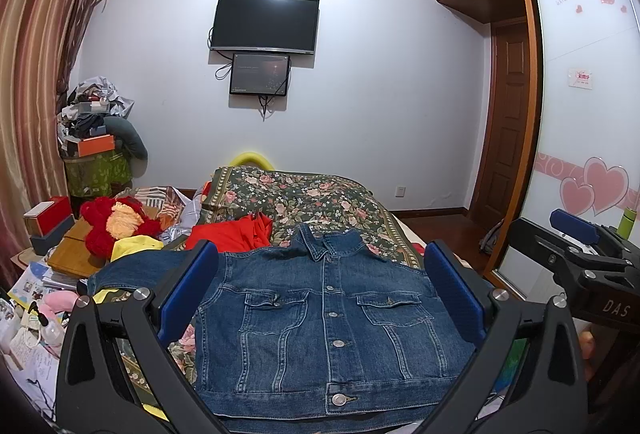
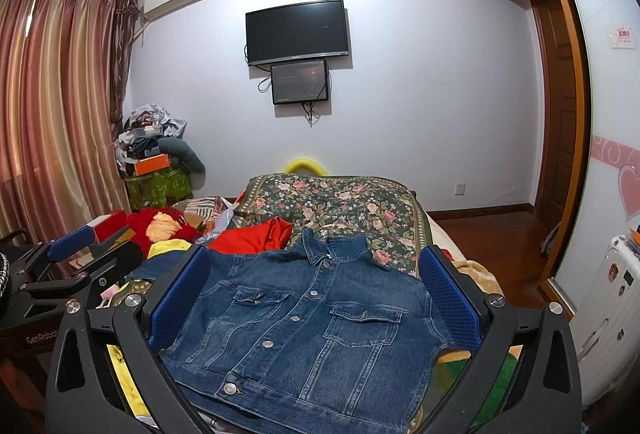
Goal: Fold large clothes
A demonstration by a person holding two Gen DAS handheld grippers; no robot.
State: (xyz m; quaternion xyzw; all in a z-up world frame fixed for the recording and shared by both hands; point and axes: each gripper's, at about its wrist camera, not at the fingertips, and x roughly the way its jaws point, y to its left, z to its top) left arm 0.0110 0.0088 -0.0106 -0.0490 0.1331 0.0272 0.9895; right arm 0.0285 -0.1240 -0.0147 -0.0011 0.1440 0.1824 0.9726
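Observation:
A blue denim jacket (image 1: 320, 318) lies front side up and buttoned on the bed, collar pointing away; it also shows in the right wrist view (image 2: 308, 326). Its left sleeve (image 1: 132, 272) stretches out to the left. My left gripper (image 1: 320, 290) is open and empty, hovering above the jacket's lower half. My right gripper (image 2: 316, 294) is open and empty, also above the jacket. The right gripper appears at the right edge of the left wrist view (image 1: 576, 234), and the left gripper at the left edge of the right wrist view (image 2: 72, 244).
A floral quilt (image 1: 304, 198) covers the bed beyond the collar. A red garment (image 1: 236, 232) lies left of the collar. A red and yellow plush toy (image 1: 116, 222), boxes and papers clutter the left side. A wardrobe (image 1: 588, 114) stands at the right, a white suitcase (image 2: 608, 314) beside it.

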